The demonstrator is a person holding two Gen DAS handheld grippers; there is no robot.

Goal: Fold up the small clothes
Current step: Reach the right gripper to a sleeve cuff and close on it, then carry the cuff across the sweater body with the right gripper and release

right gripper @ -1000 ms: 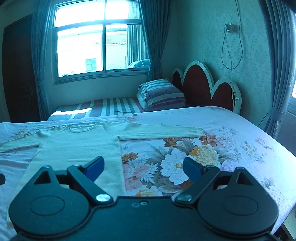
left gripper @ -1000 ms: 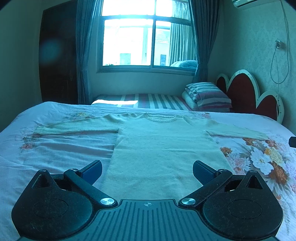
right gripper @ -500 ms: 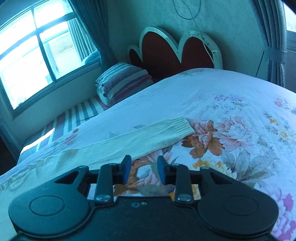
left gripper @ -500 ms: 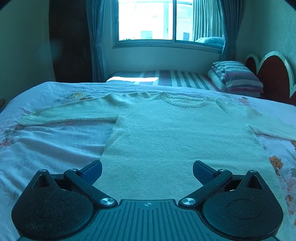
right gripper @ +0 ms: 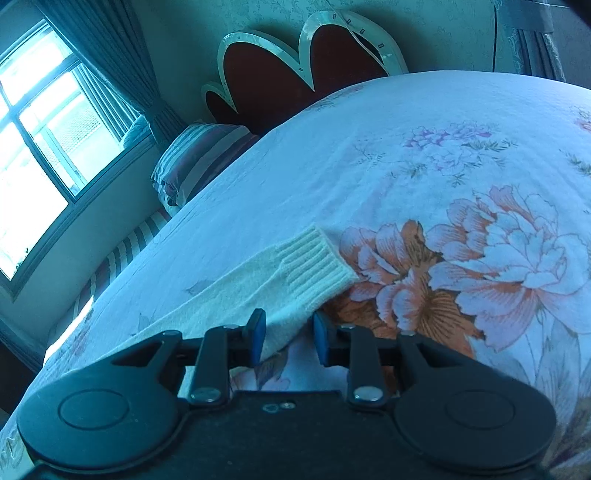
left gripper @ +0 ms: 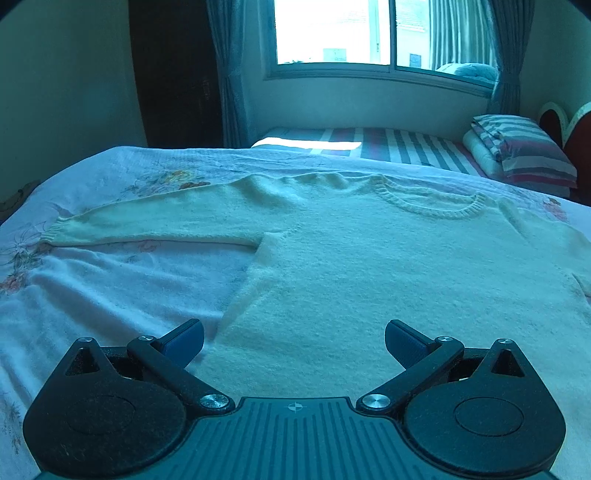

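Observation:
A cream knitted sweater (left gripper: 369, 258) lies flat, front up, on the floral bedspread (left gripper: 92, 295), neckline toward the window and left sleeve (left gripper: 147, 225) stretched out sideways. My left gripper (left gripper: 293, 332) hovers low over the sweater's lower left side, jaws wide open with nothing between them. In the right wrist view the right sleeve's ribbed cuff (right gripper: 314, 266) lies on the bedspread (right gripper: 406, 147). My right gripper (right gripper: 288, 332) sits just behind the cuff, jaws narrowed. The sleeve's edge lies flat in the gap between the pads, not pinched or lifted.
Striped folded bedding (left gripper: 524, 147) is stacked at the far right, next to the scalloped headboard (right gripper: 277, 74). A second striped bed (left gripper: 388, 144) runs under the window (left gripper: 369, 33). A dark wardrobe (left gripper: 177, 74) stands at the back left.
My left gripper came forward and lower over the sweater, swinging left. My right gripper narrowed its jaws, rolled, and dropped toward the right sleeve until the cuff end sat at its pads.

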